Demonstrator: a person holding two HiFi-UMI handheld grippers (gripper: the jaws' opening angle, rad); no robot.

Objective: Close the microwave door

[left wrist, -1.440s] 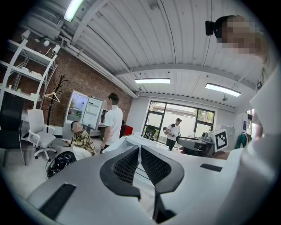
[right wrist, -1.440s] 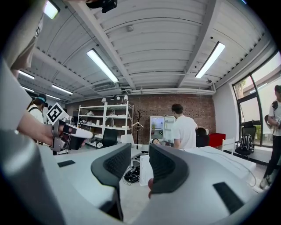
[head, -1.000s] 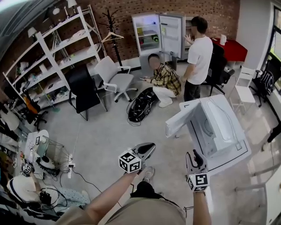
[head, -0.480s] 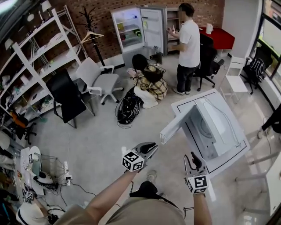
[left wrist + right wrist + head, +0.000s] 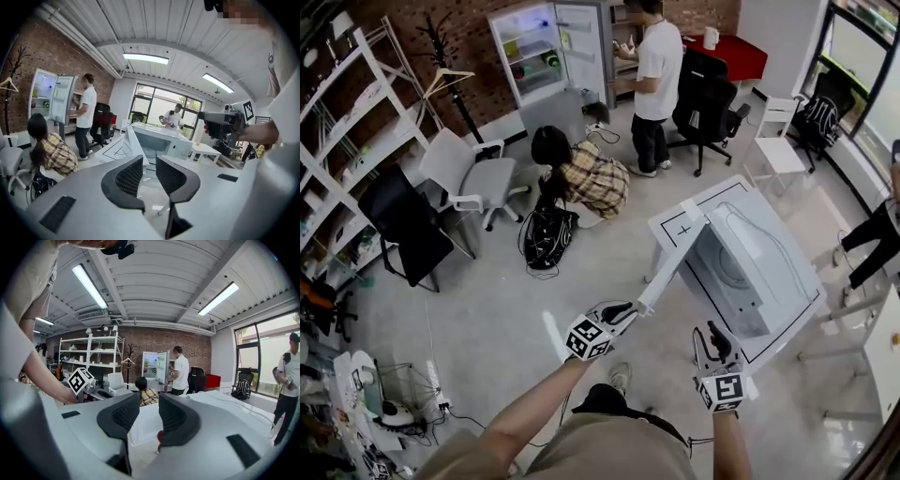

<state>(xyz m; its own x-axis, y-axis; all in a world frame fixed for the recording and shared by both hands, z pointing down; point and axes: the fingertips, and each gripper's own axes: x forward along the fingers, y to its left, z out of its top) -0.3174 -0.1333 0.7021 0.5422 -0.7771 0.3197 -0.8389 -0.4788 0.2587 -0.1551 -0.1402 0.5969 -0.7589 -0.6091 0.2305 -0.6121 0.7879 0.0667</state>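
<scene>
The white microwave (image 5: 748,267) stands on a white table (image 5: 797,333) at the right of the head view. Its door (image 5: 668,265) is swung wide open to the left. My left gripper (image 5: 620,311) sits at the door's free outer edge, its fingers a little apart with nothing between them; I cannot tell whether it touches. In the left gripper view the left gripper (image 5: 149,165) points at the door (image 5: 134,146) and the open cavity (image 5: 157,143). My right gripper (image 5: 711,343) hovers at the table's near edge, narrowly open and empty, and the right gripper (image 5: 149,411) faces the door panel (image 5: 145,425).
A crouching person in a plaid shirt (image 5: 592,178) and a black bag (image 5: 546,236) are on the floor beyond the door. Another person (image 5: 657,67) stands at an open fridge (image 5: 546,52). Office chairs (image 5: 473,173) and shelves (image 5: 342,112) are at the left. A person (image 5: 874,234) stands at the far right.
The head view has swung so the microwave sits closer to centre. My left gripper has come up to the door's free edge. The door stays wide open; the right gripper has hardly moved.
</scene>
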